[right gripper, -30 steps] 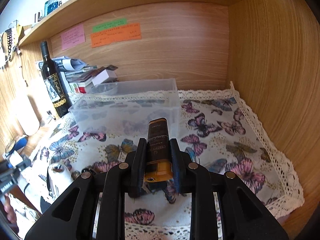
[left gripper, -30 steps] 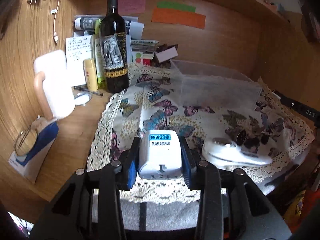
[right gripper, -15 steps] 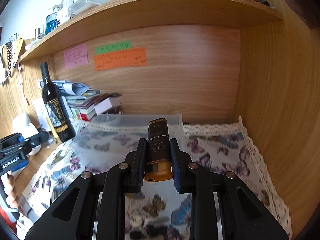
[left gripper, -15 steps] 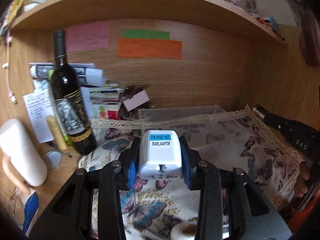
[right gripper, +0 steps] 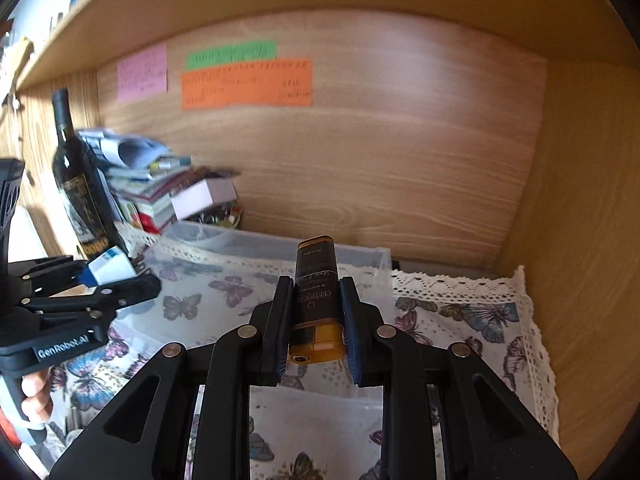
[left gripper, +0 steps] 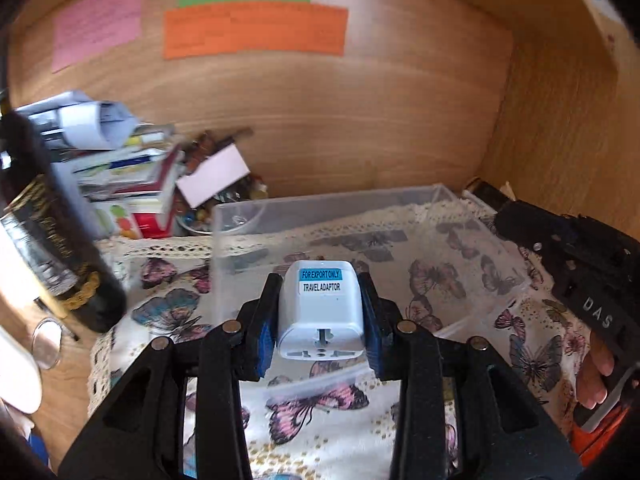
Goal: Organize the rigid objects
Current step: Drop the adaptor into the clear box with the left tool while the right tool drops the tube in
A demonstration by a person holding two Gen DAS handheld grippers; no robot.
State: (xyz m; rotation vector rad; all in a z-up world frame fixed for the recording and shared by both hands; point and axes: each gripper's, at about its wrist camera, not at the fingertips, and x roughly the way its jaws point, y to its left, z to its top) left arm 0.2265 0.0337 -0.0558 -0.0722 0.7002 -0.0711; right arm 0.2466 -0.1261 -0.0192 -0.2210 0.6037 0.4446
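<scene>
My left gripper [left gripper: 320,312] is shut on a white travel adaptor [left gripper: 320,312] and holds it over the near left part of a clear plastic bin [left gripper: 336,204]. My right gripper [right gripper: 314,312] is shut on a dark brown and amber lighter [right gripper: 316,304] and holds it above the same bin [right gripper: 264,240]. In the right wrist view the left gripper [right gripper: 116,276] with the adaptor [right gripper: 110,268] is at the bin's left edge. In the left wrist view the right gripper's body [left gripper: 580,272] is at the right.
A butterfly-print cloth [right gripper: 472,316] with a lace edge covers the desk under the bin. A wine bottle [right gripper: 76,184] stands at the left beside a pile of books and papers [right gripper: 160,188]. Wooden walls close the back and the right; a shelf runs overhead.
Both grippers have risen from the cloth and moved forward over the bin, each still holding its object. The white object on the cloth has dropped out of the left view.
</scene>
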